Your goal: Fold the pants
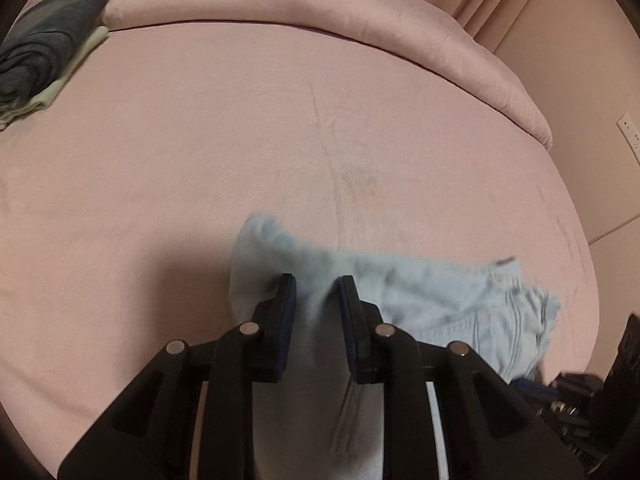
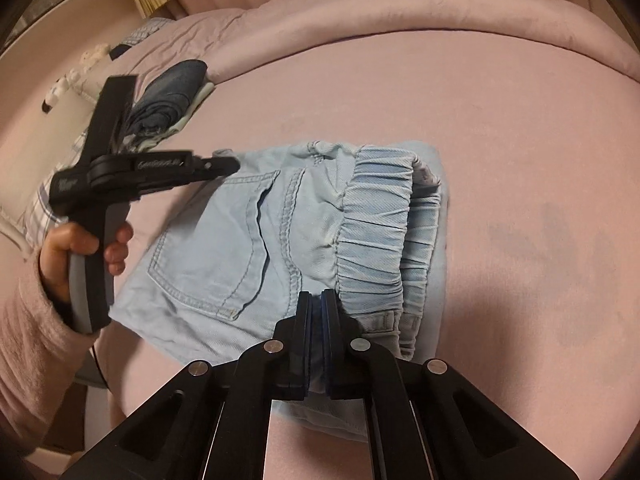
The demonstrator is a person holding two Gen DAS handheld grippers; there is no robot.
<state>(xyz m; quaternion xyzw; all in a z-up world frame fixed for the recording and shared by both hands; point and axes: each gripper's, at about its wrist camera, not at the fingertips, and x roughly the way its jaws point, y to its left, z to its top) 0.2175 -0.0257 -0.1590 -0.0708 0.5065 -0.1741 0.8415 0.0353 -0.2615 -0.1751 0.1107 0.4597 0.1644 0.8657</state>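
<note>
Light blue denim pants point(image 2: 240, 240) lie partly folded on the pink bed, back pocket up, elastic waistband point(image 2: 376, 232) to the right. My right gripper point(image 2: 318, 296) is shut on the pants' near edge beside the waistband. My left gripper point(image 1: 316, 280) is shut on a fold of the pants point(image 1: 400, 288) and holds it a little above the sheet; the cloth is blurred. In the right wrist view the left gripper point(image 2: 228, 166) reaches over the pants' far left corner, held by a hand in a pink sleeve.
The pink bed sheet point(image 1: 240, 140) spreads wide, with a rolled pink duvet point(image 1: 320, 12) along the far edge. A stack of folded dark and pale clothes point(image 1: 44, 52) sits at far left, also seen in the right wrist view point(image 2: 168, 100). A wall socket point(image 1: 630, 132) is at right.
</note>
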